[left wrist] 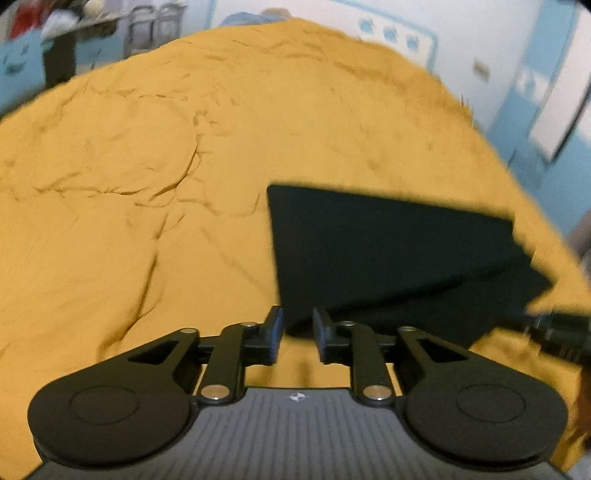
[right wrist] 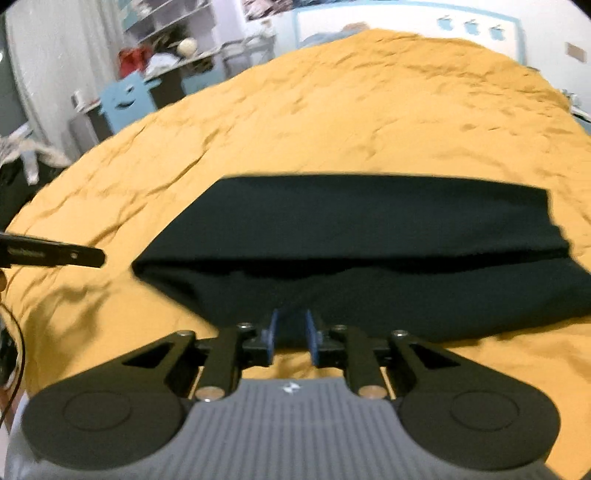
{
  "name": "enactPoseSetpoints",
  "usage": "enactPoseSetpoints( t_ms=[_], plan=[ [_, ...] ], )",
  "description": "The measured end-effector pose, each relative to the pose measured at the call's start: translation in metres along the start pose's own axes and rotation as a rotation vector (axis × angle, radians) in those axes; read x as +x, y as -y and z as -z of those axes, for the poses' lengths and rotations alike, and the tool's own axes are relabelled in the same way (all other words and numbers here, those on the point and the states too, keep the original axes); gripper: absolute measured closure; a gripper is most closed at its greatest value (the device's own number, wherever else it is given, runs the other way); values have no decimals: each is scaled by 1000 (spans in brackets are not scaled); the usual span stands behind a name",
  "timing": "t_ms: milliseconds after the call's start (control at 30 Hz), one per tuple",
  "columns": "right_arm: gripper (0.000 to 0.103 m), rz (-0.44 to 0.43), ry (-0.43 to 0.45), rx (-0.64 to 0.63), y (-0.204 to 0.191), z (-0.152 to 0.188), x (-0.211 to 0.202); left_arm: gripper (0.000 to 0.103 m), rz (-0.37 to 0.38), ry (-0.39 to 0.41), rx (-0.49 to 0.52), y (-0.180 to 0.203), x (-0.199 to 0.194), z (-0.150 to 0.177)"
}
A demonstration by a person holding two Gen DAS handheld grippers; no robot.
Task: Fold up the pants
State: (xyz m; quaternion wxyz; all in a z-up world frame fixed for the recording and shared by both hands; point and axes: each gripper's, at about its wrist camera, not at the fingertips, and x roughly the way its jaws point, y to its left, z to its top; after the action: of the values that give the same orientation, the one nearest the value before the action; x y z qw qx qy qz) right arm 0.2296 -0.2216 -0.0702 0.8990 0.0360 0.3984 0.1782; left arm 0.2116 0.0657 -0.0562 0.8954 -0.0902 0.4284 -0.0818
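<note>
Black pants (left wrist: 388, 251) lie folded in layers on a mustard-yellow bedspread (left wrist: 147, 184), to the right in the left wrist view. My left gripper (left wrist: 298, 332) is open and empty, just short of the pants' near left corner. In the right wrist view the pants (right wrist: 369, 251) stretch across the middle, an upper layer folded over a lower one. My right gripper (right wrist: 291, 334) is open, its blue pads at the pants' near edge with no cloth between them. The left gripper's finger (right wrist: 55, 254) shows at the left edge there. The right gripper (left wrist: 561, 332) shows at the right edge of the left view.
The wrinkled bedspread (right wrist: 332, 110) covers the whole bed. Beyond it are a white and blue wall (right wrist: 369, 18), a blue chair (right wrist: 125, 99) and cluttered shelves (right wrist: 166, 48) at the far left. A cable (right wrist: 14, 343) hangs at the left edge.
</note>
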Motion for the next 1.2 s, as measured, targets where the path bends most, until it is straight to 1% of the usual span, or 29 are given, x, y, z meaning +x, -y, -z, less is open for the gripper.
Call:
enactPoseSetpoints(
  t_ms=[67, 133, 167, 233, 400, 533, 567, 600, 667, 700, 733, 767, 900, 1033, 1133, 1200],
  plan=[
    [84, 31, 24, 16, 13, -4, -5, 63, 24, 24, -75, -6, 7, -12],
    [84, 63, 42, 37, 27, -7, -9, 56, 46, 23, -140, -13, 22, -22],
    [84, 75, 46, 49, 34, -7, -11, 55, 50, 15, -165, -16, 30, -25],
    [84, 90, 48, 75, 47, -6, -13, 55, 56, -5, -203, -21, 52, -31],
    [84, 123, 49, 99, 71, 0, -16, 55, 61, -50, -295, -44, 95, -30],
    [83, 148, 43, 124, 92, 1, -15, 55, 107, -59, -328, -53, 103, -22],
    [83, 156, 40, 132, 95, 1, -11, 60, 116, -58, -331, -53, 105, -22],
    [83, 164, 38, 141, 100, 1, -8, 63, 129, -53, -334, -52, 105, -21],
    [83, 176, 34, 165, 110, 1, -5, 83, 151, -55, -341, -51, 105, -21],
    [83, 181, 32, 175, 113, 1, -5, 87, 145, -49, -342, -48, 103, -22],
    [83, 187, 30, 183, 117, 0, -5, 92, 136, -39, -337, -45, 101, -25],
    [83, 193, 30, 187, 119, 0, -4, 93, 128, -23, -330, -40, 96, -27],
    [83, 209, 30, 200, 131, 0, -9, 95, 101, 41, -295, -11, 69, -46],
    [83, 221, 31, 234, 148, -2, -18, 96, 76, 85, -198, 40, 42, -73],
    [83, 227, 27, 261, 161, -3, -27, 96, 49, 93, -133, 84, 26, -90],
    [83, 226, 30, 274, 171, -5, -34, 96, 52, 84, -104, 118, 17, -101]
  ],
)
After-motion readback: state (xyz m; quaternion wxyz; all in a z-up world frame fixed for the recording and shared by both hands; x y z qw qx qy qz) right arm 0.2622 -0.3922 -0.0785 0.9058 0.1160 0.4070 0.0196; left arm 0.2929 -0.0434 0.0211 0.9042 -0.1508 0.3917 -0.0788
